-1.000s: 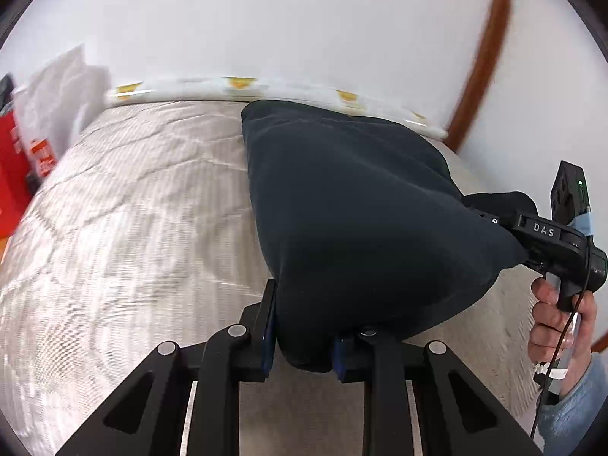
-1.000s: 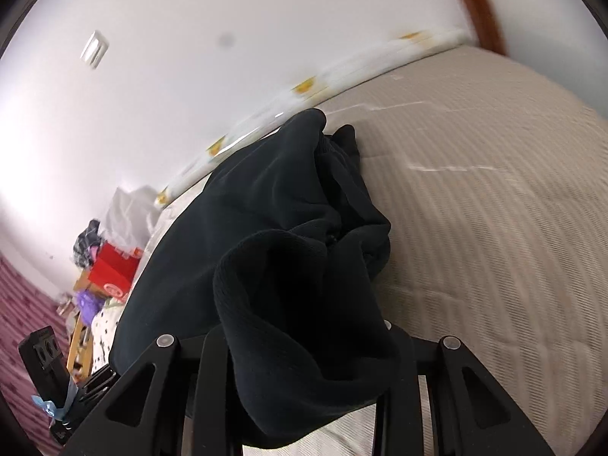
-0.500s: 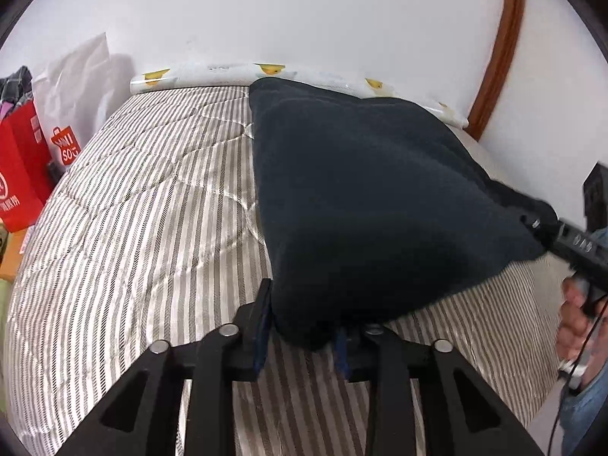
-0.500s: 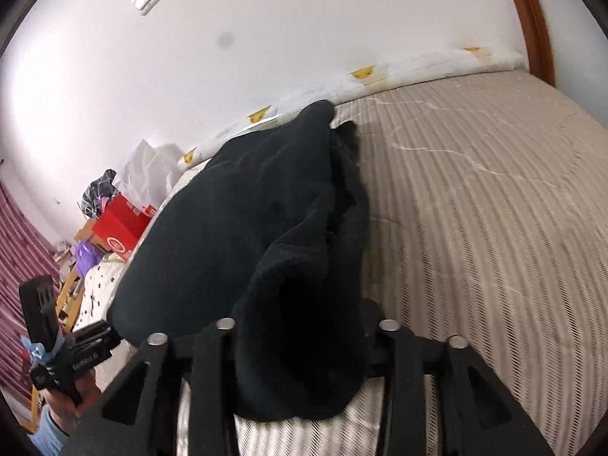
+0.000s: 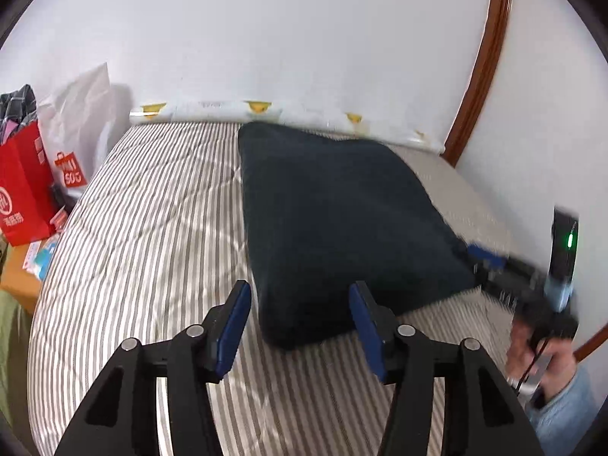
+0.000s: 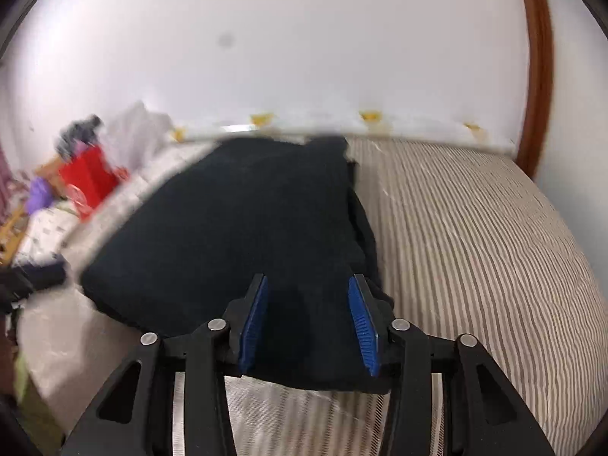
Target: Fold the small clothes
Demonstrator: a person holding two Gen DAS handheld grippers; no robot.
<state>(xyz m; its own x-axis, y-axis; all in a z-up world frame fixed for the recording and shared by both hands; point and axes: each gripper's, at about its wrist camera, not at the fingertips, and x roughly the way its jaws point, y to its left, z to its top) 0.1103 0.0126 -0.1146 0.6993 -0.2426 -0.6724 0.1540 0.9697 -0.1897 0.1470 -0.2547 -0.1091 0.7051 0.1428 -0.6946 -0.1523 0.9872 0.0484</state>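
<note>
Fold laid down: left gripper point(image 5: 300, 313) has just been opening, released; right gripper point(image 6: 308, 317) also stands released around the garment point(image 5: 342, 224). Next: regrasp an edge at centre frame.

Bed point(image 5: 152, 228) with grey-and-white striped quilt; dark navy folded garment point(image 5: 334, 220) lies flat on it, reaching toward far edge.

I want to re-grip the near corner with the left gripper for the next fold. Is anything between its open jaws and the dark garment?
Nothing visible. The left gripper stands open with the dark garment's near corner right ahead, only bare striped bedcover around it.
</note>
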